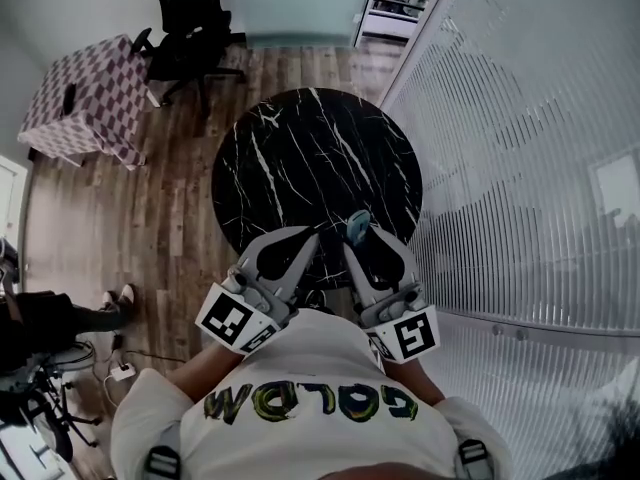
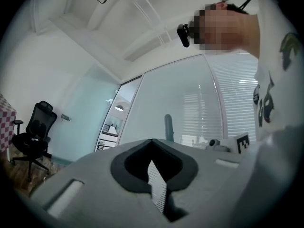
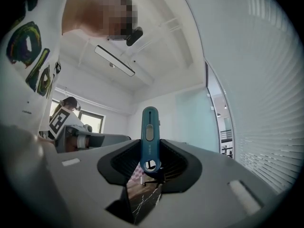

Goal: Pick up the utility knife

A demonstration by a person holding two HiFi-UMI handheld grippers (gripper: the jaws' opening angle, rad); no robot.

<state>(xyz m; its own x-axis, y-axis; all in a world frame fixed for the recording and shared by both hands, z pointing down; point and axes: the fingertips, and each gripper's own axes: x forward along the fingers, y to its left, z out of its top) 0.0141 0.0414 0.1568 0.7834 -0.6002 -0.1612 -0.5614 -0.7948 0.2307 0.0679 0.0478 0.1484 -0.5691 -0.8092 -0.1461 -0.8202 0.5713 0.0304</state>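
My right gripper [image 1: 352, 240] is shut on the blue utility knife [image 1: 357, 226], held above the near edge of the round black marble table [image 1: 300, 158]. In the right gripper view the knife [image 3: 150, 137] stands upright between the jaws of the right gripper [image 3: 151, 161], its slider facing the camera and its tip well past the fingertips. Beside it on the left, my left gripper [image 1: 310, 238] is level with it, jaws together and nothing in them. In the left gripper view the left gripper [image 2: 153, 146] shows only a thin slit between its ribbed pads.
A black office chair [image 1: 190, 28] and a table with a checkered cloth [image 1: 85, 98] stand beyond the marble table on the wooden floor. A slatted glass wall [image 1: 520, 168] runs along the right. Cables and a plug [image 1: 120, 371] lie on the floor at lower left.
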